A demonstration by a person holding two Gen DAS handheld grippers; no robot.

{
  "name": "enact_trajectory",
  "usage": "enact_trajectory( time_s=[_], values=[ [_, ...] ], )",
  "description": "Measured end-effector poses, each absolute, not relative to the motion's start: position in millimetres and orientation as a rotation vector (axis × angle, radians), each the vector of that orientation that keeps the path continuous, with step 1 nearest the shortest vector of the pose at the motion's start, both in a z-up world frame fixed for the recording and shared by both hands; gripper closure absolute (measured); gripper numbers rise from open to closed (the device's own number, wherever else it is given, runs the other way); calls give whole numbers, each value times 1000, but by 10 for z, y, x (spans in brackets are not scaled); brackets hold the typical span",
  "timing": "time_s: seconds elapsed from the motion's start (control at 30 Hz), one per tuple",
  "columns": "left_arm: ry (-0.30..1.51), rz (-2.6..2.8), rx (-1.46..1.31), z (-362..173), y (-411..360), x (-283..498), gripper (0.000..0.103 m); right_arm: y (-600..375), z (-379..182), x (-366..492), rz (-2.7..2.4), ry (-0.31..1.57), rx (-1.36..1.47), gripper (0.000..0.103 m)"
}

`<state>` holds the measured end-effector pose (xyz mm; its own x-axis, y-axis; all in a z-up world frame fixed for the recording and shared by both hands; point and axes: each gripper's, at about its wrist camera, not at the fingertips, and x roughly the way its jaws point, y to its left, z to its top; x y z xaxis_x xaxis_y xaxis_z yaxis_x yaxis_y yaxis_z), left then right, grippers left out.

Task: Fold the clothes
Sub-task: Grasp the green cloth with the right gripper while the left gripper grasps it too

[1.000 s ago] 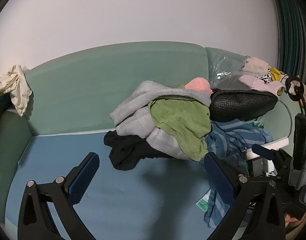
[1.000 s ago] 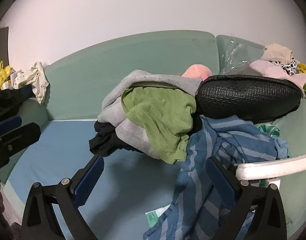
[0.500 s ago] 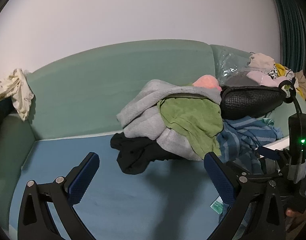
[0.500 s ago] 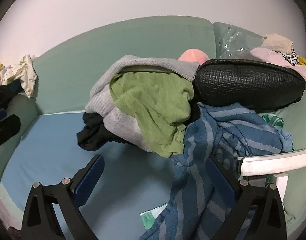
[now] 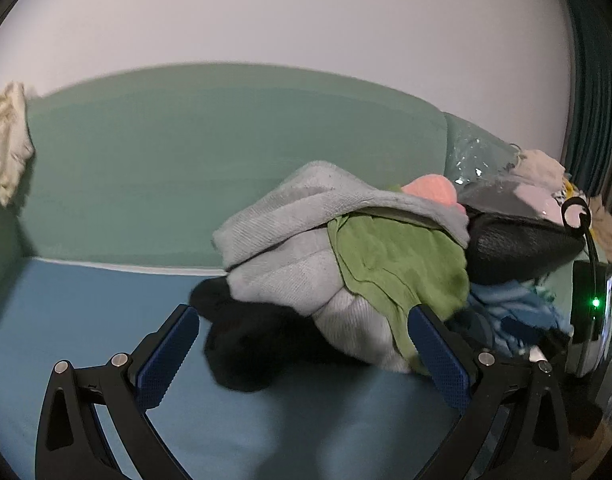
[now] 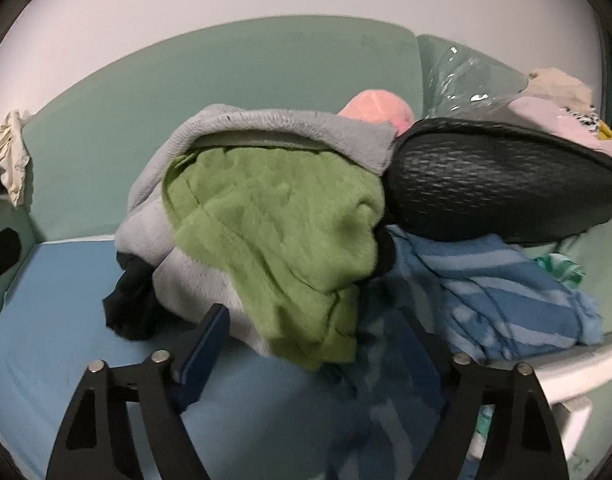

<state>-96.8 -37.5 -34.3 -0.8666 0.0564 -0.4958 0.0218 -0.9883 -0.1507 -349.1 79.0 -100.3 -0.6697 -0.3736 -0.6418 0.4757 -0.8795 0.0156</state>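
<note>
Left wrist camera looks along my left tongs [image 5: 302,348], whose blue-padded fingers [image 5: 166,354] stand wide apart with nothing between them, hovering over the blue seat cover [image 5: 66,328] of a green sofa [image 5: 186,168]. At about one o'clock from those tongs lies the heap of clothes: a grey sweater [image 5: 298,248] on top, a green garment [image 5: 393,256] spilling down its right side, and a black garment [image 5: 250,344] crumpled at the heap's lower left, just ahead of my fingertips. A pink item [image 5: 429,192] peeks out at the top, a black textured bag [image 5: 517,244] leans at three o'clock of the green cloth, and a blue striped garment [image 5: 505,308] sits beneath it. A pale cloth [image 5: 6,148] hangs off the sofa arm at nine o'clock. From the right wrist camera, my right tongs [image 6: 309,348] are also spread, empty, the left finger [image 6: 204,346] close by the lower edge of the grey sweater [image 6: 194,272]; the right finger is blurred against the blue striped garment [image 6: 497,296], so I cannot tell whether it touches. The green garment [image 6: 274,240] fills twelve o'clock, with the black textured bag [image 6: 501,188] at two o'clock and the black garment [image 6: 130,300] at ten o'clock.
</note>
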Motion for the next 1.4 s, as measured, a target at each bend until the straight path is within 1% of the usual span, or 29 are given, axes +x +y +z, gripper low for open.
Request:
enact_trajectory(
  time_s=[0.1, 0.17, 0.2, 0.23, 0.27, 0.3, 0.33, 0.4, 0.47, 0.57, 0.6, 0.67, 0.7, 0.73, 0.77, 0.8, 0.93, 1.07, 1.17, 1.23, 1.33, 1.4],
  values=[
    [-278, 2996, -825, -465, -419, -1128, 0, 560, -1115, -3674, -2490, 242, 946, 23],
    [-329, 2977, -856, -544, -475, -1192, 0, 409, -1198, -3774, -2485, 272, 978, 23],
    [-356, 2967, -872, -584, -504, -1221, 0, 333, -1239, -3824, -2482, 288, 994, 27],
    [-386, 2952, -888, -624, -536, -1248, 0, 297, -1286, -3871, -2460, 259, 1023, 33],
    [-409, 2945, -892, -650, -562, -1261, 0, 262, -1333, -3918, -2437, 230, 1051, 62],
    [-430, 2939, -893, -673, -587, -1271, 0, 227, -1379, -3965, -2413, 201, 1080, 100],
    [-457, 2928, -886, -690, -608, -1269, 0, 258, -1412, -3948, -2376, 137, 1101, 98],
    [-549, 2872, -867, -719, -648, -1256, 0, 323, -1478, -3912, -2297, 10, 1142, 99],
    [-660, 2792, -862, -767, -672, -1259, 0, 357, -1513, -3621, -2219, 74, 1127, 99],
    [-792, 2663, -950, -915, -600, -1345, 0, 455, -1563, -3108, -2080, 175, 1105, 99],
    [-824, 2631, -983, -980, -540, -1365, 0, 541, -1559, -2986, -2056, 165, 1108, 99],
    [-887, 2561, -1051, -1118, -410, -1403, 5, 697, -1552, -2783, -2011, 154, 1121, 99],
    [-943, 2491, -1103, -1209, -323, -1418, 18, 766, -1549, -2702, -1990, 152, 1131, 99],
    [-989, 2424, -1140, -1274, -261, -1425, 55, 820, -1546, -2631, -1977, 170, 1133, 99],
    [-1012, 2359, -1206, -1346, -172, -1424, 77, 871, -1550, -2568, -1961, 177, 1140, 100],
    [-1029, 2291, -1279, -1421, -73, -1422, 101, 921, -1555, -2506, -1945, 185, 1147, 100],
    [-1067, 2283, -1188, -1360, -18, -1174, 101, 1053, -1536, -2316, -1956, 171, 1133, 100],
    [-1170, 2318, -1026, -969, -355, -772, 102, 1088, -1438, -2101, -1924, 140, 1084, 100],
    [-1086, 2426, -971, -622, -550, -353, 102, 1014, -1342, -1847, -1833, 105, 1049, 100],
    [-1045, 2487, -965, -507, -659, -112, 102, 900, -1315, -1614, -1767, 129, 1019, 100],
    [-1015, 2590, -995, -501, -864, 255, 102, 693, -1313, -1204, -1651, 185, 978, 100],
    [-984, 2674, -1077, -568, -1070, 559, 102, 554, -1312, -931, -1573, 221, 950, 100]
  ],
)
